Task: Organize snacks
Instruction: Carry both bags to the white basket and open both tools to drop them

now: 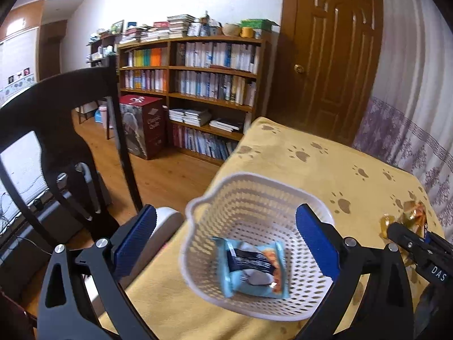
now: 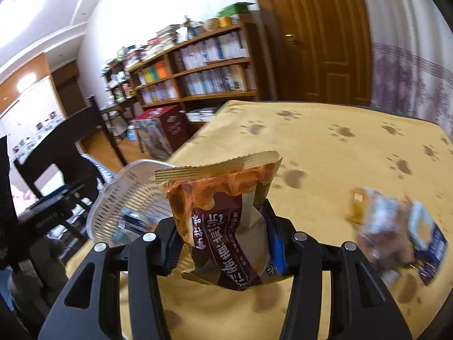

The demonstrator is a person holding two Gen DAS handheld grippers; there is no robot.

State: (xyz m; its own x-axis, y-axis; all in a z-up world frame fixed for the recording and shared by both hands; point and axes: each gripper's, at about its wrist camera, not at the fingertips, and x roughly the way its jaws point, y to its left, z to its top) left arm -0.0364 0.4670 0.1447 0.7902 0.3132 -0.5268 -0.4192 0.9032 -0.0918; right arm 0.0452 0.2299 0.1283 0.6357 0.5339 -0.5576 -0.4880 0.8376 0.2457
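Right gripper (image 2: pixel 223 243) pinched a brown snack packet (image 2: pixel 223 212) mid-body; the film looked light, crinkly and crushable. Left gripper (image 1: pixel 226 243) stood spread over the white basket (image 1: pixel 254 198).

A white perforated plastic basket (image 1: pixel 254 206) stands on the yellow paw-print tabletop (image 1: pixel 325 164) near its left edge, its rim scalloped and its walls pierced with rows of small slots. Inside, flat on the bottom, lies a light-blue snack packet (image 1: pixel 250 267) with a dark navy band across it. A brown-and-orange snack packet (image 2: pixel 223 215) with a crimped tan top seam stands upright, pinched at its lower half in the right hand-held gripper (image 2: pixel 223 252), just right of the basket. Further right on the tabletop lies a loose heap of packets (image 2: pixel 396 235), blurred, blue and brown with some gold
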